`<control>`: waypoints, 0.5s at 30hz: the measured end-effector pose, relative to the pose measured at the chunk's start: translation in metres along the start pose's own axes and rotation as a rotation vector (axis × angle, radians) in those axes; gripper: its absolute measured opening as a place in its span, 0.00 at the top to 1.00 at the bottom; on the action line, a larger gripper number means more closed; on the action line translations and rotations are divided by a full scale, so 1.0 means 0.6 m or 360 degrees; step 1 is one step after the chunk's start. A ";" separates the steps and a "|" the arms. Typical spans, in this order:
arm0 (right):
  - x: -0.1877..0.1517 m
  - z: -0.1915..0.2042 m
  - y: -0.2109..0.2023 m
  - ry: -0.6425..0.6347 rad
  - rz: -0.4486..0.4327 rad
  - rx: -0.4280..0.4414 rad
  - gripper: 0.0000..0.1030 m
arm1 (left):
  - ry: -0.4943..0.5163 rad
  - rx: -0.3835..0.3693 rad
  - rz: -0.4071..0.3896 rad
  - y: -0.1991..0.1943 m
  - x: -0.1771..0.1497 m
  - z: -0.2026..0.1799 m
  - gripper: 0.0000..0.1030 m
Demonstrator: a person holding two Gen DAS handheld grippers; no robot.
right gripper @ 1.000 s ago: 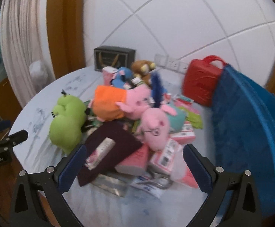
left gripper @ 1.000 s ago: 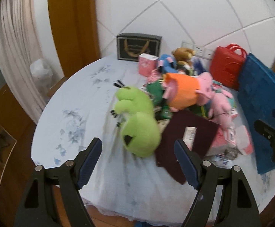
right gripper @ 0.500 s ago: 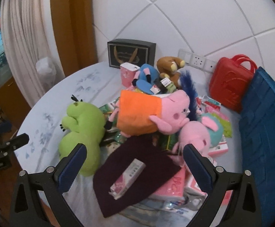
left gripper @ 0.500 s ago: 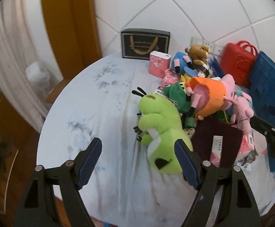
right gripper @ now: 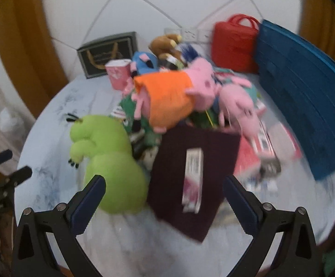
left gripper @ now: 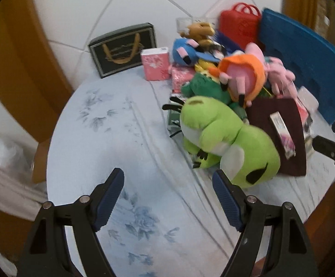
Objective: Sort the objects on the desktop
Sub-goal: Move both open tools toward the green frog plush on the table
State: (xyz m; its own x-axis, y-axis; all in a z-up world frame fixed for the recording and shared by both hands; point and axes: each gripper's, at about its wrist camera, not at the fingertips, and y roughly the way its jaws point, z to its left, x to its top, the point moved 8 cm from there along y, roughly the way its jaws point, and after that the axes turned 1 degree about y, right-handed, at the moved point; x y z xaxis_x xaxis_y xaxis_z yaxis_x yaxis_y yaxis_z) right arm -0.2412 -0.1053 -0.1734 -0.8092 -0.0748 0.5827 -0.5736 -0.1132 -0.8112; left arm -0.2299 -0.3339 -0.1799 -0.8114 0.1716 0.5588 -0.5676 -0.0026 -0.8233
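A heap of toys and boxes lies on a round table with a pale floral cloth (left gripper: 121,143). A lime green plush (left gripper: 227,140) (right gripper: 107,159) lies at the heap's near left. Beside it is a dark maroon cloth (right gripper: 190,173) (left gripper: 280,124) with a small pink-and-white box (right gripper: 192,180) on top. Behind them lie a pink pig plush in an orange dress (right gripper: 172,97) (left gripper: 243,76) and a smaller pink pig (right gripper: 238,106). My left gripper (left gripper: 168,180) hangs open over bare cloth, just left of the green plush. My right gripper (right gripper: 164,184) is open above the maroon cloth.
A blue crate (right gripper: 301,92) and a red case (right gripper: 234,43) stand at the right against the wall. A dark gift bag (left gripper: 123,48), a pink carton (left gripper: 155,63), a blue plush (left gripper: 185,52) and a brown plush (right gripper: 165,43) sit at the back. The table's rim drops off at the left.
Both grippers have come lower and closer to the heap and rolled, so the scene tilts. The green plush and the maroon cloth loom larger. No object has moved; both jaws stay wide.
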 end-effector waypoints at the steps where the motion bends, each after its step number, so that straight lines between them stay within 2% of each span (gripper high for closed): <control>1: -0.012 0.004 -0.002 0.0019 0.0016 -0.0014 0.00 | 0.0031 -0.0023 -0.0003 0.005 -0.001 -0.001 0.24; 6: -0.040 0.012 0.012 0.0086 0.0064 -0.0054 0.00 | 0.0087 -0.0055 0.0052 0.032 -0.007 -0.005 0.24; 15: -0.067 0.040 0.031 0.0212 0.0102 -0.0135 0.00 | 0.0283 -0.0209 0.0005 0.073 0.014 -0.005 0.24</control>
State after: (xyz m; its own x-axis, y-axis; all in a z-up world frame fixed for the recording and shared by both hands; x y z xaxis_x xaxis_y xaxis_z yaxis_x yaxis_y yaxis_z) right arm -0.2162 -0.1284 -0.2110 -0.8509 0.0532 0.5225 -0.5244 -0.0280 -0.8510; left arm -0.2611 -0.3296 -0.2117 -0.7690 0.3430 0.5395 -0.5325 0.1231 -0.8374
